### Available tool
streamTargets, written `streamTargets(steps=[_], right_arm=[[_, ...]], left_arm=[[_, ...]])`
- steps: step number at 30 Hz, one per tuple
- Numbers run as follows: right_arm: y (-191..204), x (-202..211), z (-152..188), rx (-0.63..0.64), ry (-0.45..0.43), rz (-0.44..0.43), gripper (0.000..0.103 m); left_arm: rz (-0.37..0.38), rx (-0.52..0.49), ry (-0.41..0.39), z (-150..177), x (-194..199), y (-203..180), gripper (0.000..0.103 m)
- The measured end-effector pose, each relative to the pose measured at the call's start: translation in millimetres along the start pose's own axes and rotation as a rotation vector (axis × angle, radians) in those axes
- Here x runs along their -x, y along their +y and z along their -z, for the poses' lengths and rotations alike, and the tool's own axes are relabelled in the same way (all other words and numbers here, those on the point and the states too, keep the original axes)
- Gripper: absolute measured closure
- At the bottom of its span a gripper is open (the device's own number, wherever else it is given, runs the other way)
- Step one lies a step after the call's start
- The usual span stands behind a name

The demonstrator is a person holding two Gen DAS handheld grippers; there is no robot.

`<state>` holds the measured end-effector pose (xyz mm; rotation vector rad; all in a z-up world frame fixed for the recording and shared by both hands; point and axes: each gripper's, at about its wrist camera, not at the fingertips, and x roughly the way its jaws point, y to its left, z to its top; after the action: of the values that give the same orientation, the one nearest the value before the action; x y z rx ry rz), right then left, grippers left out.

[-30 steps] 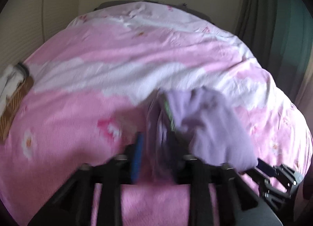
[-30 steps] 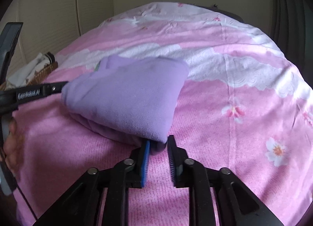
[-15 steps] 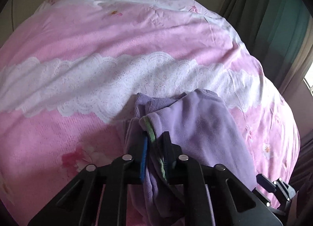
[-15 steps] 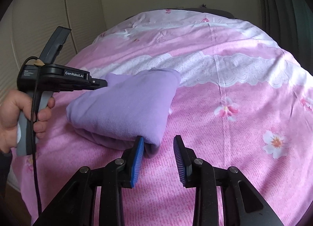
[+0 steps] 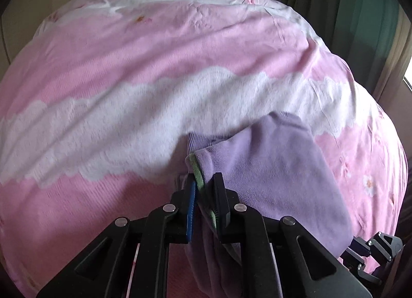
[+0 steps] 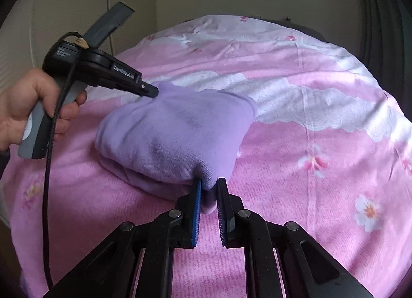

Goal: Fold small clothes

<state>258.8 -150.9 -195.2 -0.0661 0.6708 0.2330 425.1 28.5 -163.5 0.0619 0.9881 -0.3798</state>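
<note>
Curtains flank pink bedspread bearing folded lilac garment.

Legible markings: one brand mark, partly read.

In the right wrist view, white lettering is seen along the black side bar of the left gripper, in the upper left part of the frame; it is read as "GenRobot.AI", the last characters being blurred. On the black housing behind it, further toward the upper left, a small block of pale print in about three lines is noted but cannot be read. No lettering, number or sign is made out in the left wrist view.
</note>
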Motion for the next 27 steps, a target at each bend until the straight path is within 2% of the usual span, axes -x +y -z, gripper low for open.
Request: streamTargets(steps=[4, 6, 8, 11, 17, 20, 27], right_arm=[[0, -4, 4, 0.024, 0.019, 0.004, 0.089], [-6, 0, 1, -0.007, 0.014, -0.006, 0.085], [-10, 2, 0, -0.031, 0.014, -0.020, 0.078], [-12, 10, -3, -0.039, -0.002, -0.022, 0.064], [-19, 35, -8, -0.062, -0.042, -0.031, 0.062], [-23, 34, -13, -0.078, -0.039, -0.029, 0.062], [-25, 3, -29, -0.094, 0.021, -0.032, 0.062]], left_arm=[[-0.027, -0.013, -0.040, 6, 14, -9, 0.087], [-0.042, -0.019, -0.061, 9, 27, -15, 0.078], [-0.067, -0.024, -0.090, 15, 43, -24, 0.060], [-0.108, -0.008, -0.130, 24, 65, -32, 0.049], [-0.154, 0.018, -0.186, 53, 91, -56, 0.049], [-0.197, 0.015, -0.160, 66, 80, -61, 0.049], [-0.190, 0.113, -0.122, 87, 56, -42, 0.045]])
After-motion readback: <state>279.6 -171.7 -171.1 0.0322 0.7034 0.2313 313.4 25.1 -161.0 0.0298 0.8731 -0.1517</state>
